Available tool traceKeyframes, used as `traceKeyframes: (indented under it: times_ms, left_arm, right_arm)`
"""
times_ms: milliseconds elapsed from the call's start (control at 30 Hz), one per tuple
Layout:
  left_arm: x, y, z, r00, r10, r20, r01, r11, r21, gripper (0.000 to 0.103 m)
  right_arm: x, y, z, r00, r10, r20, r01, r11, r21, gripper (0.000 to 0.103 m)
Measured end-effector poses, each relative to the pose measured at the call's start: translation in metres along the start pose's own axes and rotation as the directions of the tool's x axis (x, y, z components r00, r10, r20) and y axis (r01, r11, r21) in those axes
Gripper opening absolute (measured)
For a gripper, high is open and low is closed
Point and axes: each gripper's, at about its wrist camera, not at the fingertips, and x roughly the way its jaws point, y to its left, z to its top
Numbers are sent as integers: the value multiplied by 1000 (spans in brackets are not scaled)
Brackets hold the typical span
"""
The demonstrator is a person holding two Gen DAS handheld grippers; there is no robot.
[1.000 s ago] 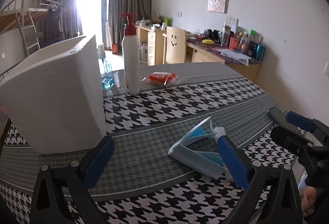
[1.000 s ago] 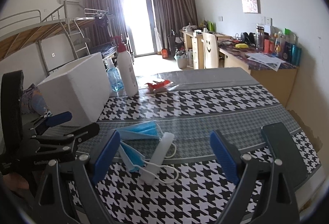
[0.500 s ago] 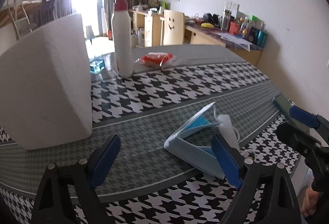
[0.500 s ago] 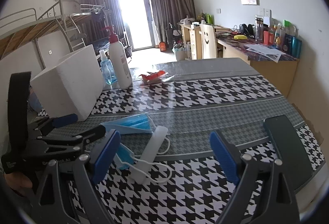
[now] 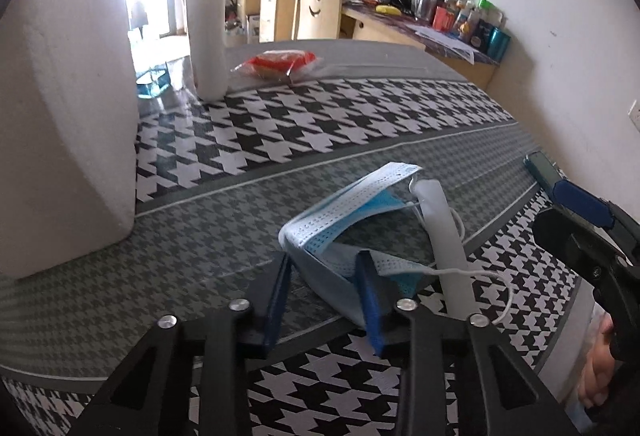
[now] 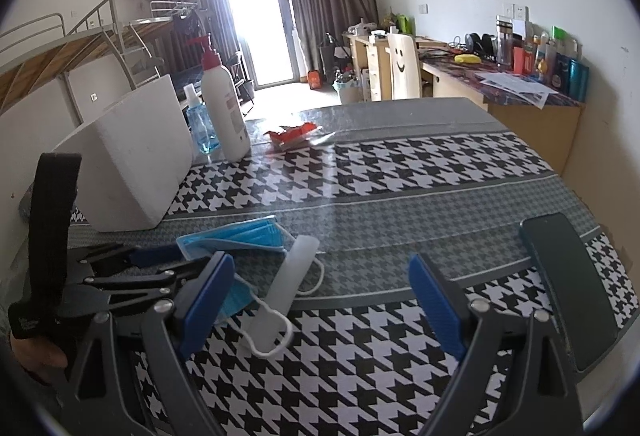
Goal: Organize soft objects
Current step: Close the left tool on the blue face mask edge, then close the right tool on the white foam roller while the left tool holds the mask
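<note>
A light-blue face mask lies folded on the houndstooth tablecloth, with a white rolled strip and its ear-loop cord beside it. My left gripper is low over the mask's near fold. Its jaws are closing with the fold between the blue pads, and a little gap still shows. The right wrist view has the same mask, the strip and the left gripper at the mask's left end. My right gripper stands open and empty, just right of the strip.
A white foam box stands at the left. Behind it are a white pump bottle and a small blue bottle. A red packet lies at the far side. The table's edge runs close on the right.
The left gripper came down and forward onto the mask, and its jaws went from wide apart to narrow around the near fold. The right gripper stayed open and sank slightly.
</note>
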Motion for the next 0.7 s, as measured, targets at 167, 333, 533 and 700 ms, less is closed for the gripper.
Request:
traceKeyframes:
  times_ms: [167, 333, 533, 700]
  left_arm:
    - [2, 2, 0, 1000, -10, 2, 10, 1000, -10, 21]
    - [-2, 11, -1, 999, -23, 23, 24, 999, -41, 10]
    - [-14, 23, 1, 998, -7, 68, 11, 998, -64, 6]
    - [-22, 29, 2, 995, 8, 95, -1, 997, -77, 5]
  right_arm:
    - [5, 2, -2, 1000, 0, -17, 0, 1000, -4, 92]
    - [11, 2, -4, 999, -2, -34, 2, 1000, 0, 92]
    - [13, 6, -6, 999, 5, -47, -5, 1000, -6, 92]
    - [12, 10, -7, 999, 7, -53, -8, 1000, -11, 92]
